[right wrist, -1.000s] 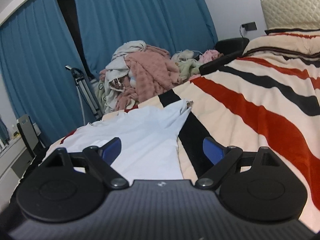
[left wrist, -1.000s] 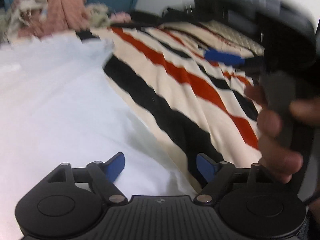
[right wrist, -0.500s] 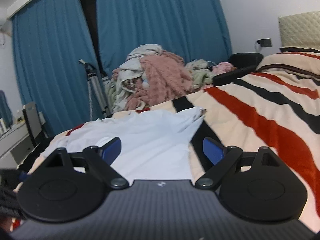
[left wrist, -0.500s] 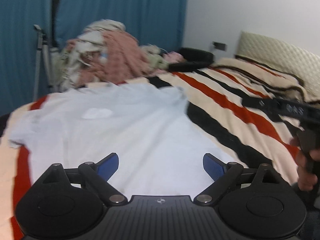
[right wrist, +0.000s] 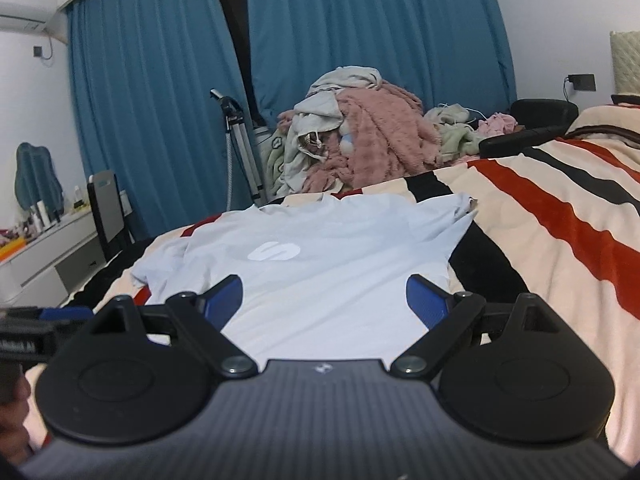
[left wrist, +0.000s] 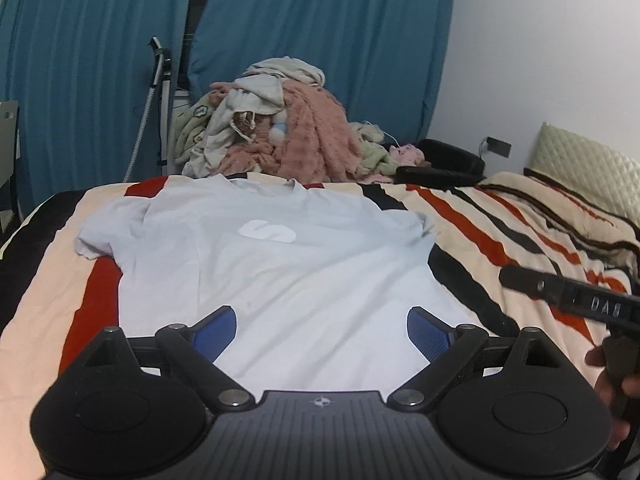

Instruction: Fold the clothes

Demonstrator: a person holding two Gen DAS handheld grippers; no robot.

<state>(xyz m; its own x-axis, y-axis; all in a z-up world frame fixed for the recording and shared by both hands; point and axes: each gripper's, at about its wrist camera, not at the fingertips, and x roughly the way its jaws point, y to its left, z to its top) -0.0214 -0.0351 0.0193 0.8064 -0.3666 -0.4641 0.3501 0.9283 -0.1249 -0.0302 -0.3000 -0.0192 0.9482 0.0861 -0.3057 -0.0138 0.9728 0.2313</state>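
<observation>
Black housings nearest the lens in both wrist views, blue pads beyond. Left gripper (left wrist: 322,330): jaws spread wide, nothing between the pads (left wrist: 214,330), no contact with cloth visible; released. Right gripper (right wrist: 324,302): jaws likewise spread wide, pads (right wrist: 426,304) clear of fabric, empty. Both poised above the near hem, angled slightly down, judged to be lined up for a first pinch on the lower edge.

Pale blue T-shirt (left wrist: 280,280) laid flat, print side up, on the striped blanket (left wrist: 500,240) of the bed, hem toward the grippers, collar at the far edge. White logo (left wrist: 269,232) on the chest facing up. Both sleeves spread outward, the left one slightly crumpled at its cuff. Laid open this way, judged ready for folding; no fold yet made.

At the right edge of the left wrist view, part of the other tool and fingers of the person's right hand (left wrist: 610,376) around its handle.

Beyond the bed's far edge: heap of unsorted laundry (left wrist: 280,128), pink and cream pieces tangled together, judged to be the waiting stock. Metal stand (left wrist: 156,92) beside the heap. Blue curtains (left wrist: 340,40) behind all.
</observation>
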